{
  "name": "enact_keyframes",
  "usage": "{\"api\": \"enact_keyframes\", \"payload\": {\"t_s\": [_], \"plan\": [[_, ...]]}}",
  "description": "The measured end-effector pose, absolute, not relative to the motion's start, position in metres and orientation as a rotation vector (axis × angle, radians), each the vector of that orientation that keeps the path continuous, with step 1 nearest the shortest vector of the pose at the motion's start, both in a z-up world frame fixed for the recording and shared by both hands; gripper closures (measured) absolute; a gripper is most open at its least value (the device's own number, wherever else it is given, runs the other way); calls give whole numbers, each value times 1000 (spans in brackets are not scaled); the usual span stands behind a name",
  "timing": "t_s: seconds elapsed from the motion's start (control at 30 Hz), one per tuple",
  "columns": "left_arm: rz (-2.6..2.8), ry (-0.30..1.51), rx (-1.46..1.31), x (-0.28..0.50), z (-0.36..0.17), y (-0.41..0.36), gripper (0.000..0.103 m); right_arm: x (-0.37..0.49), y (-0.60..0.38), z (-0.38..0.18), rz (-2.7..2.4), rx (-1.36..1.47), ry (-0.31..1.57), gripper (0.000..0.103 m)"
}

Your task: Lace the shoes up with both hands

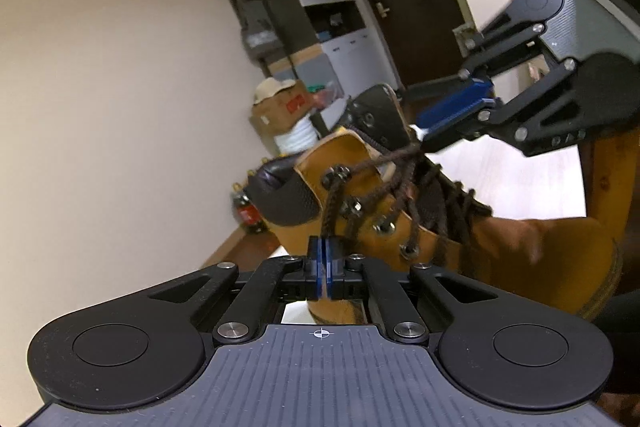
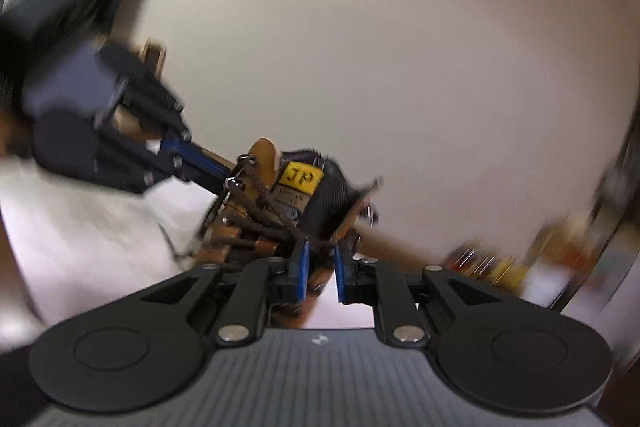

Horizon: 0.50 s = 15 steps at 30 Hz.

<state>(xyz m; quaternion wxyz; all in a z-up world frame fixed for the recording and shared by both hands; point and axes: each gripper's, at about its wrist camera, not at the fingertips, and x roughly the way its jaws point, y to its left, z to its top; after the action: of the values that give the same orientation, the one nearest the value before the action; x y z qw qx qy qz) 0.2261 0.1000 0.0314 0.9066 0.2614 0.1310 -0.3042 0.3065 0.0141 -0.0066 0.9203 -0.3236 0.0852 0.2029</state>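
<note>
Left claw (image 1: 323,259) pinched shut beside the boot (image 1: 400,219), apparently on lace (image 1: 332,203); right claw (image 2: 320,267), half open, should take the lace cleanly near the tongue (image 2: 304,187).

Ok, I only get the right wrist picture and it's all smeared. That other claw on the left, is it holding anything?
Observer: Its own camera shows the left gripper pinched shut, a brown lace running down into its pads.
Operator: Where does that lace come from?
Observer: A metal hook near the top of the tan boot.
Operator: And my claw?
Observer: The right gripper has its tips at a second strand stretched from that hook; gripped or not, I cannot tell.
</note>
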Motion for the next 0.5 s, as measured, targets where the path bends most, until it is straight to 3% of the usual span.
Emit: {"api": "enact_keyframes", "payload": {"t_s": [0.17, 0.5], "plan": [[-629, 236, 467, 222, 38, 110, 102, 297, 35, -24, 402, -902, 72, 89], [-620, 265, 542, 222, 29, 101, 102, 290, 33, -20, 320, -927, -22, 88]]}}
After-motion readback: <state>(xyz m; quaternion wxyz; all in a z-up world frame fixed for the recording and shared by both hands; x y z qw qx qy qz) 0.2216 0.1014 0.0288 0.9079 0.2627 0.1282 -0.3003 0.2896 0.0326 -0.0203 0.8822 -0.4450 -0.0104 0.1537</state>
